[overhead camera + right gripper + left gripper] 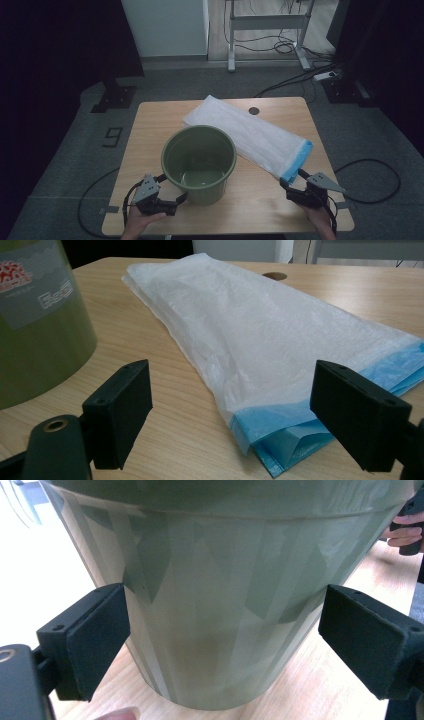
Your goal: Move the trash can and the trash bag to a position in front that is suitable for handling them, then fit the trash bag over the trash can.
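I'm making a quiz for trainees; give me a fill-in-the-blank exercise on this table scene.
1. The green bucket stands on the table and inside it is ____.
2. The folded white bag has a ____ edge at the end nearest the right gripper.
3. The left gripper, jaws ____, faces the bucket.

Missing words: empty; blue; open
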The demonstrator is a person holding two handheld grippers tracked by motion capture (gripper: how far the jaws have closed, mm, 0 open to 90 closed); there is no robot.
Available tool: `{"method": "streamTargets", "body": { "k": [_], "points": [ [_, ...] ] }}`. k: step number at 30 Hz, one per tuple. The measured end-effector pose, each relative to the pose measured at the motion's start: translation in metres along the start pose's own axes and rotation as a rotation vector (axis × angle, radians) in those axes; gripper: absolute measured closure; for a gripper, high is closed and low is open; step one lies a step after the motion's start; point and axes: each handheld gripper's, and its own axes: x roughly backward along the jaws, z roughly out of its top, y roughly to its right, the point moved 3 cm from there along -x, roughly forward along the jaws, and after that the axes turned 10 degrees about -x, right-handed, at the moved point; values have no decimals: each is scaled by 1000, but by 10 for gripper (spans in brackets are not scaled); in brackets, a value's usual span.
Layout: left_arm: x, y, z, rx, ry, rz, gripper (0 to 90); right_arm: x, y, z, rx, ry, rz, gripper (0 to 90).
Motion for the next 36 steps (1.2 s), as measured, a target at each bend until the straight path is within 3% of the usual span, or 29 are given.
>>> {"method": "streamTargets", "body": {
  "k": [8, 19, 27, 31, 36],
  "points": [
    [-27, 3, 14, -27, -2, -44, 64, -1, -4, -2, 8, -5, -1, 166],
    [-45, 10, 24, -11, -2, -40, 66, 7, -2, -2, 13, 3, 1, 168],
    [-24, 6, 10, 22, -29, 28, 69, 8, 1, -2, 4, 7, -11, 170],
    [-3, 0, -7, 65, -59, 94, 69, 7, -3, -3, 20, 0, -6, 170],
    [14, -5, -21, 87, -86, 137, 64, 5, -7, -3, 29, -5, -6, 170]
  ]
}}
